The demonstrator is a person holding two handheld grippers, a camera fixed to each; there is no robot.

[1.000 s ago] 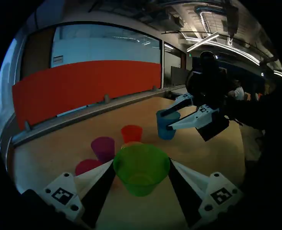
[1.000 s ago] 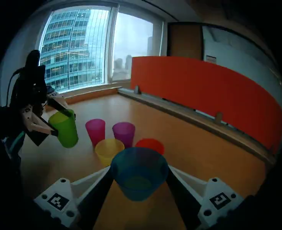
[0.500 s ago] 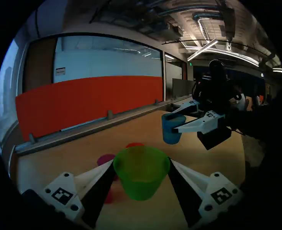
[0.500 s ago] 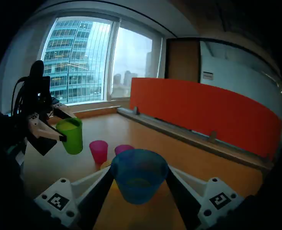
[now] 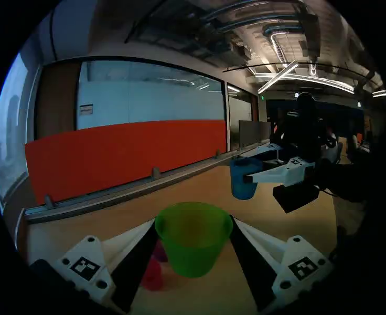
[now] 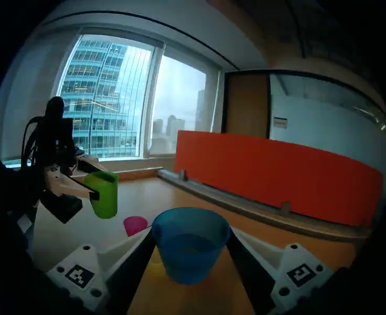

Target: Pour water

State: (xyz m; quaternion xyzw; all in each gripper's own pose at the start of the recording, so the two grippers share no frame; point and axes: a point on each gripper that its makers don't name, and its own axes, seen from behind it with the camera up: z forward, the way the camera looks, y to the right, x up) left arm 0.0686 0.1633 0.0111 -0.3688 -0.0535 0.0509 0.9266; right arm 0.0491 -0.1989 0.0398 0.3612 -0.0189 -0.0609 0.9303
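My left gripper (image 5: 194, 247) is shut on a green cup (image 5: 194, 237), held upright above the wooden table (image 5: 266, 210). In the right gripper view that same gripper (image 6: 96, 191) and green cup (image 6: 104, 194) hang at the left. My right gripper (image 6: 192, 254) is shut on a blue cup (image 6: 191, 251) with water showing inside it. In the left gripper view the right gripper (image 5: 258, 170) holds the blue cup (image 5: 243, 177) high at the right. Both cups stand level.
Below the raised cups, pink cups (image 5: 153, 274) peek past the left fingers, and a pink cup (image 6: 135, 225) and a yellow cup (image 6: 157, 262) sit on the table. An orange partition (image 6: 277, 176) runs along the table's far edge, with windows (image 6: 109, 105) behind.
Both grippers have risen with their cups; the cups on the table have sunk low in both views, and the orange and purple ones have dropped from sight.
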